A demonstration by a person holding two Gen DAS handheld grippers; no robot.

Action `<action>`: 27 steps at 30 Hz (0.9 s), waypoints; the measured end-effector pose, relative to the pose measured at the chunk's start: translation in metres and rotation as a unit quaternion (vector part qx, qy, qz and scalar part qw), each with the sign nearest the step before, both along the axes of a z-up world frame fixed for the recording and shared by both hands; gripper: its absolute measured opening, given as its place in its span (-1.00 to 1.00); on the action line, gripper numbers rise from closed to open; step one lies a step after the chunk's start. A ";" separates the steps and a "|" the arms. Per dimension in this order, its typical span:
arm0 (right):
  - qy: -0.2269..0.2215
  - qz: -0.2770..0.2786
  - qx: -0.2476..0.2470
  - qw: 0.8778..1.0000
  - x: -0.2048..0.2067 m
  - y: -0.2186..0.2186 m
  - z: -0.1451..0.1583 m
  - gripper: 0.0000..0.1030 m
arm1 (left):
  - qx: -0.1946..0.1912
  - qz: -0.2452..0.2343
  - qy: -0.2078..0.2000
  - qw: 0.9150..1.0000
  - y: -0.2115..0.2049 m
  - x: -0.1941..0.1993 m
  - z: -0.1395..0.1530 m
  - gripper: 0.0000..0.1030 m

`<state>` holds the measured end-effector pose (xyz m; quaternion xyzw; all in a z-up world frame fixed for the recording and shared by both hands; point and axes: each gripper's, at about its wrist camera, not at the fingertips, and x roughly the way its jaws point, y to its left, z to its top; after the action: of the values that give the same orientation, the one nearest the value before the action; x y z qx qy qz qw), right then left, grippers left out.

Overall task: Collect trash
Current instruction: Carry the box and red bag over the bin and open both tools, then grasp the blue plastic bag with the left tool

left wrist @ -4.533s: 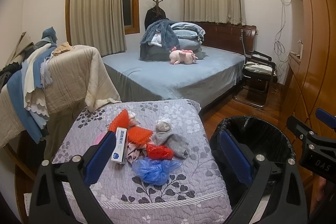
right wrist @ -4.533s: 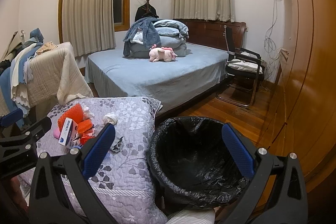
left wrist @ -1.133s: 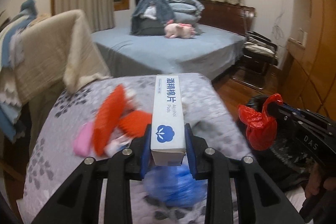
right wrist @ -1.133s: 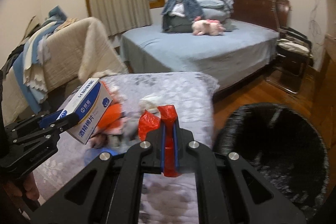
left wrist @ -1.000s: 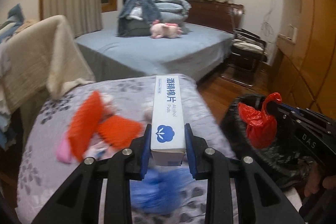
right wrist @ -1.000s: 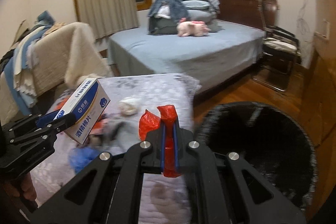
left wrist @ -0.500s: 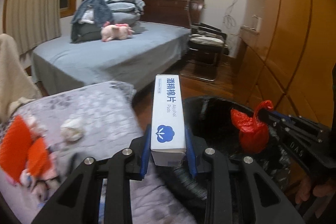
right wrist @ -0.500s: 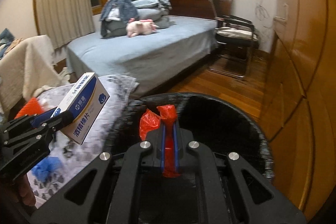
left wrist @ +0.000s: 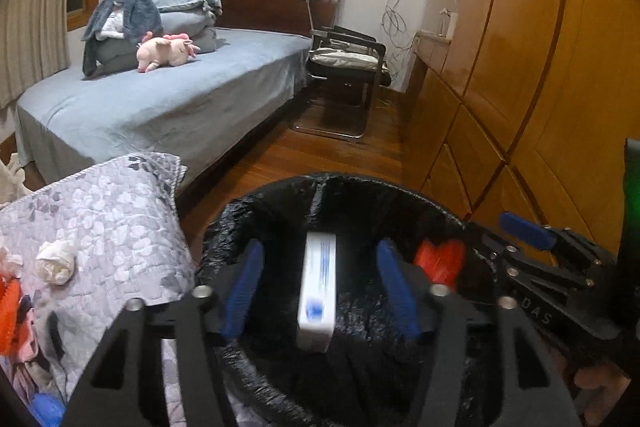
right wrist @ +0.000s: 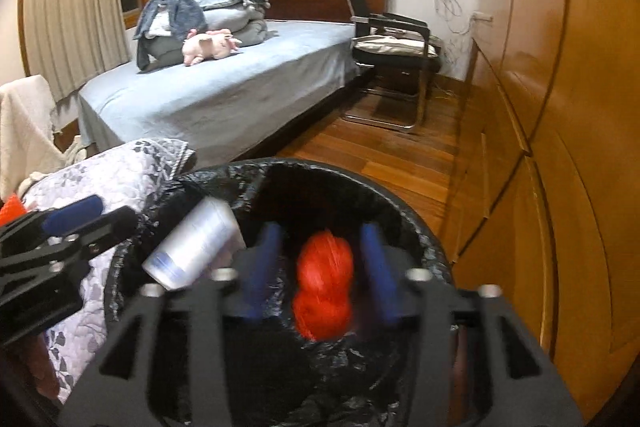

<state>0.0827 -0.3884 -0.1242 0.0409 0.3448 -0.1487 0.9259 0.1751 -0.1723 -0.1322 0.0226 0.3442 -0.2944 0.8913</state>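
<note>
Both claws hang over the black-lined trash bin low in each frame, and both are opening. The left claw has its blue pads spread clear of the white box, which shows blurred between them above the bin's dark inside, while the right claw is likewise parted, its pads off the blurred red bag between them. More trash, a crumpled white wad and orange pieces, lies on the grey floral quilt at the lower left of the left view.
</note>
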 end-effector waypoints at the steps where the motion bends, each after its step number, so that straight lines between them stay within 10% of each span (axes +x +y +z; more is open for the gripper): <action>1: -0.003 -0.005 -0.002 1.000 -0.001 0.000 0.000 0.48 | 0.002 0.005 0.000 1.000 0.004 0.000 -0.001 0.34; 8: -0.015 -0.004 -0.003 1.000 -0.001 0.014 0.001 0.85 | 0.024 0.089 -0.018 0.996 0.077 -0.005 0.003 0.64; 27: -0.036 0.201 0.042 0.978 0.012 0.192 0.016 0.88 | 0.081 0.266 0.010 0.961 0.247 -0.067 -0.033 0.74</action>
<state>0.0949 -0.1966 -0.1086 0.0146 0.3186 0.0563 0.9461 0.1078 0.0749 -0.1649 0.0000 0.3696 -0.0182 0.9290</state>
